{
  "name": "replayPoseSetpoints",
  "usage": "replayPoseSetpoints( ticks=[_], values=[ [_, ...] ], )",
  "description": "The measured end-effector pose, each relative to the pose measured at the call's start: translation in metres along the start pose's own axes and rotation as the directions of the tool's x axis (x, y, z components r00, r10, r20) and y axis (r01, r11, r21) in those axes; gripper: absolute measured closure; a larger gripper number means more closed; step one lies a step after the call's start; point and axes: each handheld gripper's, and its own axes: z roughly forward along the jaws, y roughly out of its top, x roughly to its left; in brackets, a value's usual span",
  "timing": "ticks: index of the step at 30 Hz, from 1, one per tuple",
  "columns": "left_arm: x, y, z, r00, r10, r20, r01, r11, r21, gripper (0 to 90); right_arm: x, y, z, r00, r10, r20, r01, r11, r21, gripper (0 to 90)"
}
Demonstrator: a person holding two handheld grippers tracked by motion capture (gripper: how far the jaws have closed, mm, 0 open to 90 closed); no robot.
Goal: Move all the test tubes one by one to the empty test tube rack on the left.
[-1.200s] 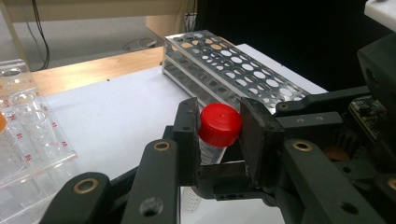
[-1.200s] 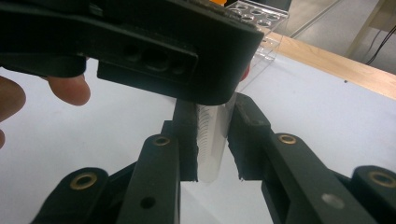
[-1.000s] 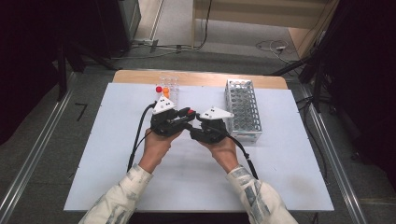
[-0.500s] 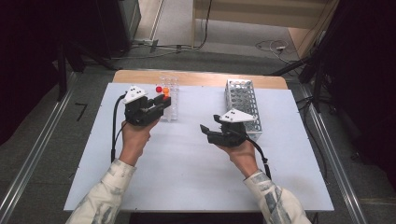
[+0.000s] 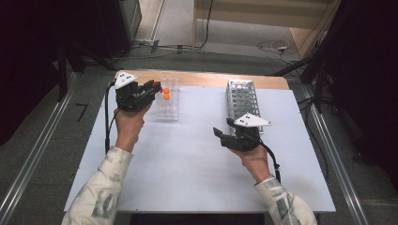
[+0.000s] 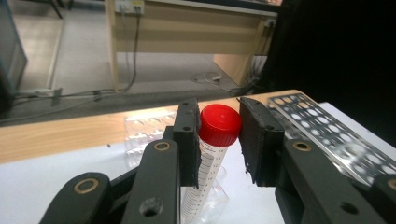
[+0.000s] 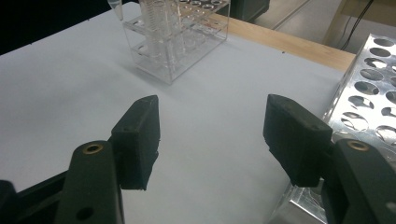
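Red-capped tube [image 6: 215, 140] between left fingers [image 6: 187, 135]

The left gripper [image 5: 152, 90] is held out over the far left of the table, its jaws clamped on a tube [image 6: 212, 149]. The right gripper [image 5: 224, 136] hangs lower at mid-right, jaws having just been opening, nothing between them.
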Motion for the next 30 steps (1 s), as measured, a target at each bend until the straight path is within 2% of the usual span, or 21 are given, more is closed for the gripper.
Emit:
replayPoseSetpoints(
  ticks=[11,15,20,25,30],
  values=[
    [0.007,-0.006,0.021,0.9988,-0.033,-0.037,0.034,0.9993,0.014,69.5,-0.001,0.000,-0.002,0.9999,-0.002,0.012,0.002,1.000,-0.009,33.9],
    [0.005,-0.010,0.026,0.9984,-0.010,-0.056,0.012,0.9996,0.027,69.5,-0.002,0.000,-0.002,0.9999,0.001,0.011,-0.001,1.000,-0.007,33.1],
    [0.004,-0.022,0.032,0.9973,0.000,-0.074,0.003,0.9989,0.046,69.4,-0.003,0.000,-0.003,0.9999,0.006,0.015,-0.006,1.000,-0.010,32.8],
    [0.007,-0.037,0.037,0.9965,-0.012,-0.083,0.018,0.9972,0.072,69.3,-0.004,-0.001,-0.003,0.9999,0.007,0.015,-0.006,1.000,-0.010,32.8],
    [0.009,-0.042,0.039,0.9962,-0.021,-0.084,0.028,0.9962,0.082,68.9,-0.003,-0.001,-0.002,0.9998,0.006,0.018,-0.006,1.000,-0.008,32.8]
  ],
)
